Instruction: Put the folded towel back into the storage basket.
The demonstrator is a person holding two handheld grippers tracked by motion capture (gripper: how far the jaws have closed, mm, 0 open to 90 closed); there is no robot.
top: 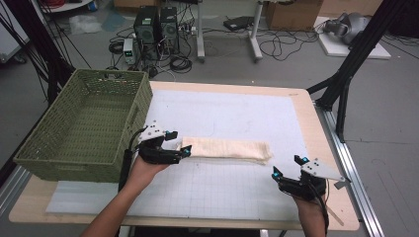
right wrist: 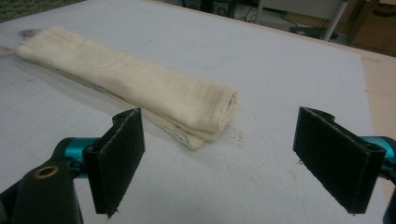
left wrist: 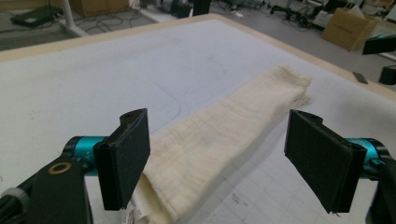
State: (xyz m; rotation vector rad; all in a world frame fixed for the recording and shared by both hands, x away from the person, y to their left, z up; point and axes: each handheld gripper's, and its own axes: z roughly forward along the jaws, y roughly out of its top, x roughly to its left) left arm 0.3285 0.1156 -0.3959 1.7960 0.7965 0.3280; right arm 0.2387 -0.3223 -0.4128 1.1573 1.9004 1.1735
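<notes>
Folded cloth (top: 227,149) lies lengthwise on mat (top: 232,113) at table (top: 316,143) middle. Basket (top: 84,128) on table's left edge. Left gripper (top: 184,152) at cloth's left end; right gripper (top: 286,167) near its right end, apart.

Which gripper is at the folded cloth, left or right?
The left gripper: its open jaws straddle the folded cream cloth's end beside the green basket. The right gripper sits open, apart from the other end.

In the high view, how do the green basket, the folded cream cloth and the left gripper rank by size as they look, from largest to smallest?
1. Green basket, clearly the largest.
2. Folded cream cloth, a long narrow strip.
3. Left gripper, jaws open at the cloth's end; shorter than the cloth.
All three lie about equally far from the camera, so the order seems safe.
</notes>
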